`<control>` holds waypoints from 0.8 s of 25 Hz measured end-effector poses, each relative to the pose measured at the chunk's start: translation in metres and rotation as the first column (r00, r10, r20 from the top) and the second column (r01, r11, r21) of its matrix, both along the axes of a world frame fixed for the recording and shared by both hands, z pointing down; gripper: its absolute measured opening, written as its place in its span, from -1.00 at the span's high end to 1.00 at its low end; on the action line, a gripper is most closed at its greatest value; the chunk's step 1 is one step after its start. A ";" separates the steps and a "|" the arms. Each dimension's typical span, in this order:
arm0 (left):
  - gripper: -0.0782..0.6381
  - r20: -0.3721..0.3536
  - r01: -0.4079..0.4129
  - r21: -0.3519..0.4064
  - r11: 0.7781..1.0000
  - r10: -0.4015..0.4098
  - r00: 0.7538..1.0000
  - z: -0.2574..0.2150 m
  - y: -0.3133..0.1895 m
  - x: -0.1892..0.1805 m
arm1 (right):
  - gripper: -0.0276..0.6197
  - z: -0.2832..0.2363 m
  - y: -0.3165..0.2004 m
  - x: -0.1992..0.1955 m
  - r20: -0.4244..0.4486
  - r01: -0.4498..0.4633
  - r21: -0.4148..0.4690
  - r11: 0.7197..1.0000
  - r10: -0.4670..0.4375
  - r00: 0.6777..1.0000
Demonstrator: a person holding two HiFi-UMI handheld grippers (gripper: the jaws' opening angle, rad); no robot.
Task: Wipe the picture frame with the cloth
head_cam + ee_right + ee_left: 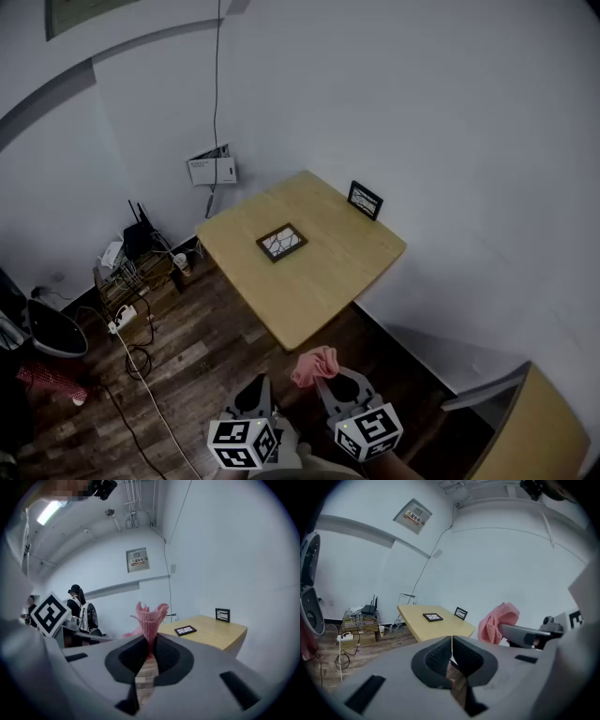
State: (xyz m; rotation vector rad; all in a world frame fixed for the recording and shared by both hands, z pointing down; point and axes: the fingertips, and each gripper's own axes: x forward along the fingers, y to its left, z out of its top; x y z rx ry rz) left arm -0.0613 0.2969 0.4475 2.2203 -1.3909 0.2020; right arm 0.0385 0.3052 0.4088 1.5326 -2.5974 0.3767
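A dark picture frame (282, 242) lies flat in the middle of the yellow wooden table (328, 281). It also shows in the left gripper view as the flat frame (433, 617) and in the right gripper view (185, 630). A second frame (365, 200) stands upright at the table's far edge against the wall. Both grippers are well short of the table, over the floor. My right gripper (325, 377) is shut on a pink cloth (150, 615), which sticks up from its jaws. My left gripper (451, 641) is shut with nothing in it; the cloth (499, 620) hangs to its right.
Left of the table, a low rack (136, 258) holds a router, and cables trail over the wood floor. A white box (212, 169) is mounted on the wall. A fan (52, 328) stands at far left. Another wooden top (544, 431) is at bottom right. People (82, 611) stand behind.
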 end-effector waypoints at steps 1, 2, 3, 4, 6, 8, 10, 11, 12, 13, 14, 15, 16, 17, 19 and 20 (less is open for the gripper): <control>0.77 -0.004 -0.005 0.002 1.000 0.005 1.000 -0.002 0.010 -0.001 | 0.86 -0.002 0.010 0.000 0.001 -0.007 -0.002 1.000 0.007 1.000; 0.77 -0.006 -0.010 0.004 1.000 0.010 1.000 -0.004 0.020 -0.003 | 0.86 -0.004 0.019 0.001 0.003 -0.015 -0.003 1.000 0.015 1.000; 0.77 -0.006 -0.013 0.006 1.000 0.013 1.000 -0.006 0.029 -0.005 | 0.86 -0.006 0.027 0.001 0.006 -0.022 -0.004 1.000 0.022 1.000; 0.77 -0.003 -0.013 0.007 1.000 0.013 1.000 -0.006 0.036 -0.007 | 0.86 -0.008 0.034 0.002 0.009 -0.029 -0.003 1.000 0.029 1.000; 0.77 0.007 -0.008 0.008 1.000 0.008 1.000 -0.007 0.046 -0.010 | 0.86 -0.009 0.043 0.004 0.012 -0.038 0.000 0.999 0.038 0.999; 0.77 0.009 -0.003 0.011 1.000 0.003 1.000 -0.009 0.051 -0.012 | 0.86 -0.010 0.049 0.005 0.014 -0.041 0.001 0.999 0.041 0.999; 0.77 0.008 0.003 0.020 1.000 -0.003 1.000 -0.013 0.054 -0.014 | 0.86 -0.010 0.053 0.004 0.017 -0.042 0.001 0.999 0.042 0.999; 0.77 0.009 0.007 0.025 1.000 -0.007 1.000 -0.014 0.055 -0.016 | 0.86 -0.010 0.055 0.003 0.018 -0.041 0.001 0.999 0.041 0.999; 0.77 0.008 0.009 0.028 1.000 -0.010 1.000 -0.015 0.055 -0.017 | 0.86 -0.010 0.056 0.002 0.016 -0.040 0.000 0.999 0.040 0.999; 0.77 0.005 0.011 0.030 1.000 -0.011 1.000 -0.016 0.056 -0.017 | 0.86 -0.010 0.057 0.000 0.013 -0.036 -0.005 0.999 0.036 0.999; 0.77 0.002 0.011 0.031 0.999 -0.011 1.000 -0.017 0.055 -0.016 | 0.86 -0.009 0.057 0.000 0.010 -0.029 -0.010 1.000 0.029 1.000; 0.77 -0.002 0.012 0.033 0.999 -0.012 1.000 -0.018 0.055 -0.014 | 0.86 -0.009 0.057 -0.001 0.010 -0.020 -0.014 1.000 0.020 1.000; 0.77 -0.004 0.014 0.034 0.999 -0.014 1.000 -0.019 0.054 -0.013 | 0.86 -0.009 0.056 -0.002 0.014 -0.012 -0.014 1.000 0.012 1.000; 0.77 -0.005 0.016 0.034 0.999 -0.015 1.000 -0.019 0.053 -0.013 | 0.86 -0.010 0.056 -0.003 0.024 -0.006 -0.013 1.000 0.006 1.000; 0.77 -0.006 0.020 0.029 0.999 -0.020 1.000 -0.017 0.052 -0.012 | 0.86 -0.010 0.053 -0.003 0.045 0.000 -0.011 1.000 0.001 0.999; 0.77 -0.005 0.022 0.025 0.999 -0.022 1.000 -0.015 0.051 -0.013 | 0.86 -0.010 0.051 -0.004 0.052 0.003 -0.012 1.000 -0.003 0.999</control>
